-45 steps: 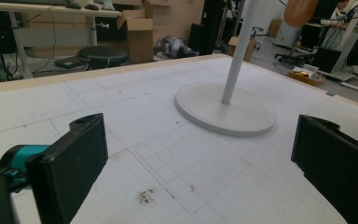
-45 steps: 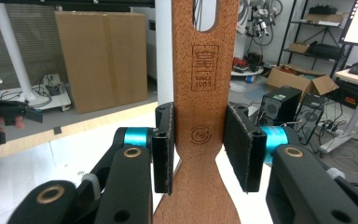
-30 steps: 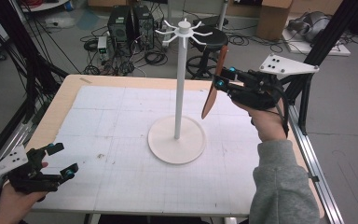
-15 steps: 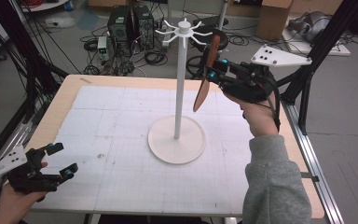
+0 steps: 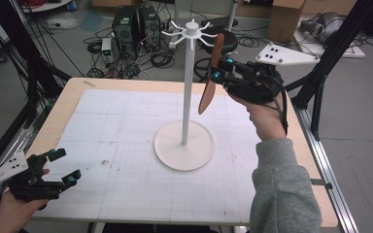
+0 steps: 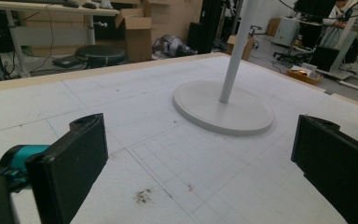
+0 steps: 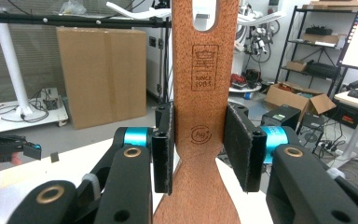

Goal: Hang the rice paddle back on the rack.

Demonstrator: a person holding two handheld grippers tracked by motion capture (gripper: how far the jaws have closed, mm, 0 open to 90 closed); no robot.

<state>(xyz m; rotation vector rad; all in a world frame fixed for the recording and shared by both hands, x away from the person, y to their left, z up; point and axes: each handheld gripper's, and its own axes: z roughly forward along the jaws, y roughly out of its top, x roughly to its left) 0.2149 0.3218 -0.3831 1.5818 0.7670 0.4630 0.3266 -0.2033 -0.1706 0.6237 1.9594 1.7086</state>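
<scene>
Right gripper (image 5: 222, 68) clamps wooden spatula (image 5: 210, 83), now raised closer to rack (image 5: 189, 87) hooks | hanging looks imminent | left gripper (image 5: 58, 167) rests unclenched, empty on table (image 5: 126, 121)

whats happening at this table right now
A person's right gripper is clamped on a wooden spatula, holding it up beside the hooks at the top of the white stand, not yet hung. The slot in its handle points up. The left gripper rests open near the table's front corner, holding nothing.
</scene>
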